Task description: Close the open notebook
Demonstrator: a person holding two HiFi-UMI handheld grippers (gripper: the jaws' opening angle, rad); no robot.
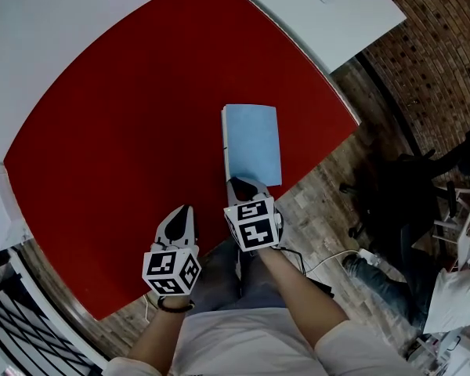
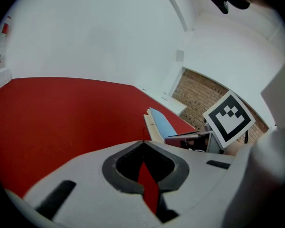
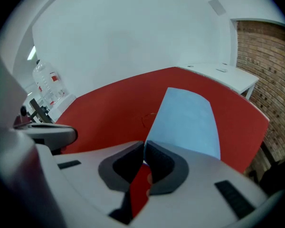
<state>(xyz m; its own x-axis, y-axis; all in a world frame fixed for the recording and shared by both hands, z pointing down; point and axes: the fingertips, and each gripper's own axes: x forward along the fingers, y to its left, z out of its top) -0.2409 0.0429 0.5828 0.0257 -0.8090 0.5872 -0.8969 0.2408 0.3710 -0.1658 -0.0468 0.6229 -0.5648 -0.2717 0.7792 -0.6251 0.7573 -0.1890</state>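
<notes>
The notebook (image 1: 253, 143) lies on the red table (image 1: 125, 131) near its front right edge, blue cover up, with cream page edges along its left side. In the left gripper view the notebook (image 2: 160, 124) shows its pages fanned a little under the cover. My right gripper (image 1: 243, 183) is at its near left corner. In the right gripper view the right gripper (image 3: 144, 144) has its jaws closed, a pale sliver pinched at the corner of the blue cover (image 3: 190, 122). My left gripper (image 1: 185, 210) hovers shut and empty over bare red table to the left; the left gripper (image 2: 143, 142) holds nothing.
The table's front edge (image 1: 125, 300) runs just under both hands. A white desk (image 1: 329, 6) stands beyond the far right corner. A black office chair (image 1: 392, 202) and a person's leg (image 1: 376, 276) are on the floor to the right. Water bottles (image 3: 45, 87) stand far left.
</notes>
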